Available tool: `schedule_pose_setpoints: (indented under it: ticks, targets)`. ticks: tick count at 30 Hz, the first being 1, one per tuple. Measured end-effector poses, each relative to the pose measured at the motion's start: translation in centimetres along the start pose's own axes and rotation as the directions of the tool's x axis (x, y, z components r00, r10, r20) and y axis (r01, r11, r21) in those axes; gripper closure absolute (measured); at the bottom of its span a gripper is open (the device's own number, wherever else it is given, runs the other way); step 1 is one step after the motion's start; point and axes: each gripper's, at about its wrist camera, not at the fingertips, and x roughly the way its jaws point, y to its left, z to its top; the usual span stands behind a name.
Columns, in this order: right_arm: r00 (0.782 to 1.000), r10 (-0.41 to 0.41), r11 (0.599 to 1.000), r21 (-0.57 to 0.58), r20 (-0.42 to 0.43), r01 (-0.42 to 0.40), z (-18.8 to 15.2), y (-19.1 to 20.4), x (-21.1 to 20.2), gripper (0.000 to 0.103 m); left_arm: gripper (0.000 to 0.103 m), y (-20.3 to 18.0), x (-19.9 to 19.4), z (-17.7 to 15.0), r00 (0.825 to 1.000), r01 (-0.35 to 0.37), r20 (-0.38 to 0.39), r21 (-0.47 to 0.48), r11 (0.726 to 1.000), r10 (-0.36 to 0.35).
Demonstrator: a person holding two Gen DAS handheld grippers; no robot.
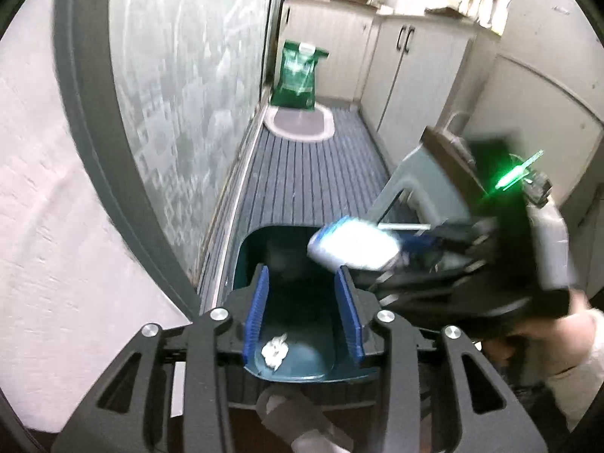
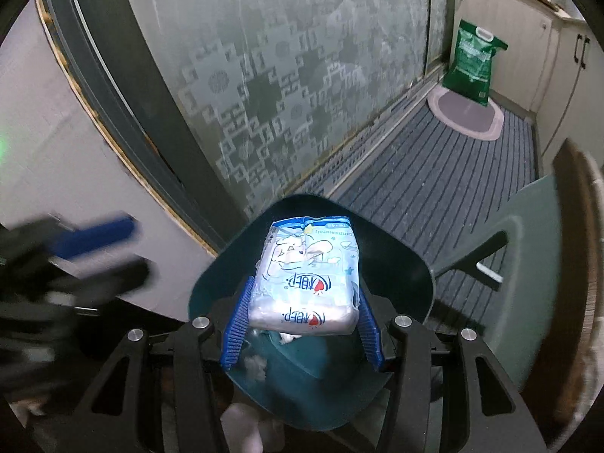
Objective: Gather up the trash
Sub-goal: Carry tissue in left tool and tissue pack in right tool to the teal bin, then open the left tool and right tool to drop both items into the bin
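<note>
A dark teal bin (image 1: pixel 241 260) stands open on the floor, with a crumpled white scrap (image 1: pixel 275 351) lying inside it. My left gripper (image 1: pixel 302 275) hangs over the bin's mouth, open, with nothing between its blue pads. My right gripper (image 2: pixel 305 288) is shut on a white and blue tissue pack (image 2: pixel 305 271) and holds it above the bin (image 2: pixel 407 264). In the left wrist view the pack (image 1: pixel 353 243) comes in from the right, just beyond my left fingertips. In the right wrist view the left gripper (image 2: pixel 75 264) is a blur at the left.
The bin's lid (image 1: pixel 411 181) stands tipped up on the right. A frosted patterned glass door (image 1: pixel 188 94) runs along the left and pale cabinets (image 1: pixel 415 75) along the right. At the far end of the ribbed grey floor are a green bag (image 1: pixel 298 75) and an oval mat (image 1: pixel 300 124).
</note>
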Motion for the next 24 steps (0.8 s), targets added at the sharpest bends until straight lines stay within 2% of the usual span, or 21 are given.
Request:
schedule_pose_setpoints:
  ticks: [5,15,16,18,24]
  targets:
    - [0.997,-0.008,1.000,-0.012,-0.075,0.008,-0.9,0.2,2.9,0.051,0.055,-0.7,-1.8,1.0,0.998,0.012,0.061,0.006,1.000,-0.013]
    - [0.975,-0.037,0.999,-0.009,-0.218,0.036,-3.3,-0.3,7.9,0.048,0.050,-2.9,-5.7,2.6,0.984,0.054,0.171,0.022,0.998,-0.057]
    - [0.974,-0.042,0.999,-0.011,-0.222,0.040,-3.4,-0.3,8.0,0.046,0.049,-3.1,-5.9,2.7,0.982,0.058,0.179,0.023,0.998,-0.062]
    - [0.973,-0.036,0.999,-0.012,-0.228,0.034,-3.7,-0.4,7.9,0.035,0.048,-3.6,-6.4,3.0,0.978,0.064,0.195,0.028,0.998,-0.068]
    - [0.988,0.000,0.999,-0.032,-0.152,-0.005,-2.7,0.4,4.9,0.033,0.048,-4.2,-8.0,3.6,0.966,0.070,0.248,0.032,0.997,-0.076]
